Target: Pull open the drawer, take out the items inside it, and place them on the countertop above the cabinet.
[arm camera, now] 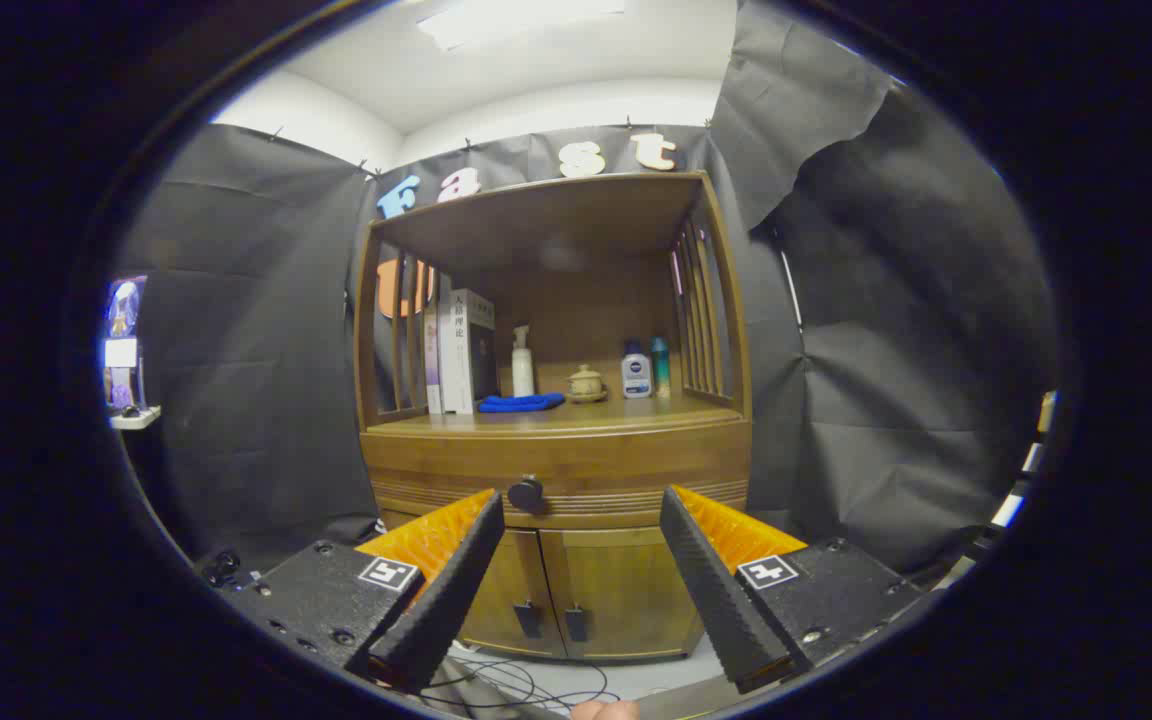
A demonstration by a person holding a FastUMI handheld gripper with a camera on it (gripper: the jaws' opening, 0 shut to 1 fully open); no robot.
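Straight ahead at twelve o'clock stands a wooden cabinet (556, 470), and the jaws (581, 510) hang spread wide in front of it, holding nothing. Their two black ribbed fingers (456, 580) splay apart, well short of the wood, with orange plastic showing behind each one. The drawer (556, 465) is the broad curved band just under the counter (556, 418), and it sits closed. Its round dark knob (526, 493) lies just beyond the tip of the finger at ten o'clock, slightly inside the gap and not touched by either finger. What lies inside the drawer cannot be seen.

On the counter, from nine o'clock round to three: a row of upright books (458, 352), a folded blue cloth (521, 403) lying flat in front of them, a white pump bottle (522, 362) behind the cloth, a small lidded pot (586, 383) on a saucer near the middle, then a white and blue bottle (636, 372) with a slim teal bottle (660, 366) just beside it. Slatted wooden sides and a flat top enclose this open shelf space.

Below the drawer, between the fingers at six o'clock, two cabinet doors (576, 590) are shut, each with a small dark handle near the centre seam. Thin cables (511, 685) trail across the pale floor beneath.
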